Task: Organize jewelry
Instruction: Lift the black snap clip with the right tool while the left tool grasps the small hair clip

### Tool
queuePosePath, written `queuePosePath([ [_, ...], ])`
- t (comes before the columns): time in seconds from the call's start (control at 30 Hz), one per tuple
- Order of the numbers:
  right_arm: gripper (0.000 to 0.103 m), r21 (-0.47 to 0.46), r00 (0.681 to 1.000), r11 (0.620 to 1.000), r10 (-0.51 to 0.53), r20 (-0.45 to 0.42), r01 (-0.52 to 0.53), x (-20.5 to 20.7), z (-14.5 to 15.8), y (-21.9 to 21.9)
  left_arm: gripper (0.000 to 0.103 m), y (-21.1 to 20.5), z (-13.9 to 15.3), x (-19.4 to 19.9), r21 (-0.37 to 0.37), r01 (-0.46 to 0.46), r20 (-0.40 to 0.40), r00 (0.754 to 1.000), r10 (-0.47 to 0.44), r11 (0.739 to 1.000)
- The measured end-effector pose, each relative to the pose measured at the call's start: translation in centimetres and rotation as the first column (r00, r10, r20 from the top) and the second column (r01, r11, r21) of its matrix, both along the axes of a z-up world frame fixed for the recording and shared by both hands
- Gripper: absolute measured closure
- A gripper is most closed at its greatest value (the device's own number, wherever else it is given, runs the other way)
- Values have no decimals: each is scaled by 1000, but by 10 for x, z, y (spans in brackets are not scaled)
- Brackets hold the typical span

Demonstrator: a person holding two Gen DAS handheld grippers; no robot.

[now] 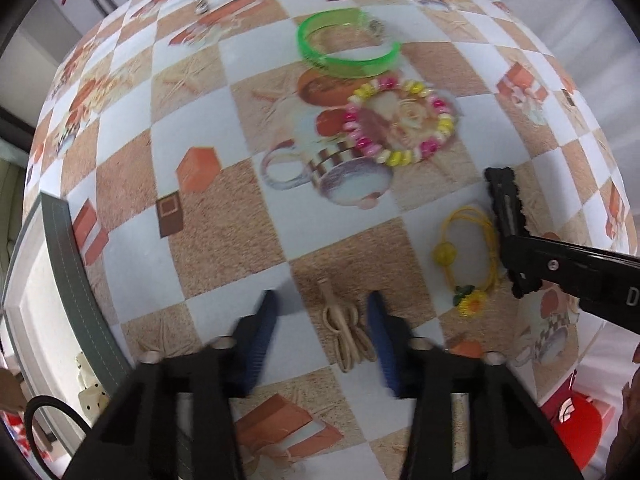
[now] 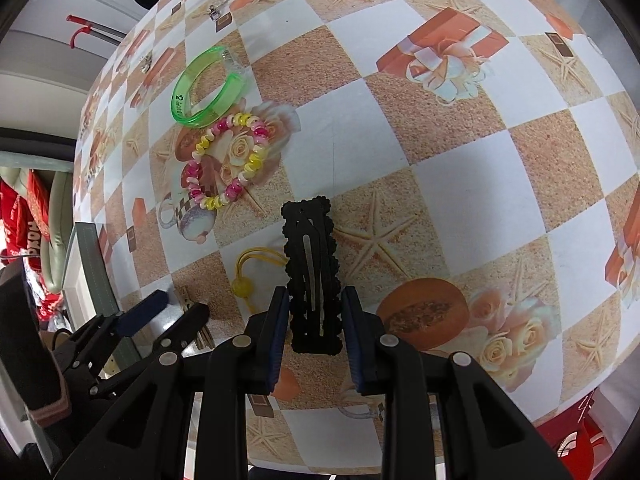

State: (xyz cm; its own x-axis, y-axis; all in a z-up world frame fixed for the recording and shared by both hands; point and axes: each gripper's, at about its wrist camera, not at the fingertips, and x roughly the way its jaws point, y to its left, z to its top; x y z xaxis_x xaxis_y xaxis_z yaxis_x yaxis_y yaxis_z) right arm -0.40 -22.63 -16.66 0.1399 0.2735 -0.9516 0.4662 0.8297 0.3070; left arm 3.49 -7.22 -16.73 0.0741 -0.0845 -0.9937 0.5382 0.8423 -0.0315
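Note:
My left gripper [image 1: 322,332] is open, its blue pads on either side of a beige hair tie [image 1: 347,332] lying on the table. My right gripper [image 2: 315,320] is shut on a black scalloped snap hair clip [image 2: 312,268], held above the table; the clip also shows in the left wrist view [image 1: 505,208]. A yellow cord hair tie with a sunflower charm [image 1: 468,260] lies just left of the clip [image 2: 250,276]. A pink and yellow bead bracelet [image 1: 400,120] [image 2: 228,160] and a green bangle [image 1: 344,44] [image 2: 208,88] lie farther out.
The table has a checkered printed cloth [image 1: 200,132]. A grey-rimmed white box [image 1: 60,280] sits at the left table edge; it also shows in the right wrist view [image 2: 86,272]. Small metal jewelry pieces [image 1: 202,4] lie at the far side.

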Motion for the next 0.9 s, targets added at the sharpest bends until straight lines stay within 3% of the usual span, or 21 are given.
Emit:
queuePosePath([
  [0.07,74,-2,1000,1000,1,1,-1,0,1,-1,82,-5,1,-2,-1,10,-4,1000,-10,1000],
  [0.17,74,-6,1000,1000,3,5,-3,-1,4,-1,89,-3,3,1,-30,-11,-26,1000,11,999],
  [0.57,74,-3,1000,1000,2,19,-2,-5,18,-1,89,30,37,11,-151,-65,-37,998,60,986],
  [0.67,74,-4,1000,1000,8,20,-8,-5,21,3,89,57,47,7,-168,-73,-28,997,69,983],
  [0.9,74,-5,999,999,40,35,-40,-3,33,18,89,76,61,6,-195,-109,-7,994,110,975],
])
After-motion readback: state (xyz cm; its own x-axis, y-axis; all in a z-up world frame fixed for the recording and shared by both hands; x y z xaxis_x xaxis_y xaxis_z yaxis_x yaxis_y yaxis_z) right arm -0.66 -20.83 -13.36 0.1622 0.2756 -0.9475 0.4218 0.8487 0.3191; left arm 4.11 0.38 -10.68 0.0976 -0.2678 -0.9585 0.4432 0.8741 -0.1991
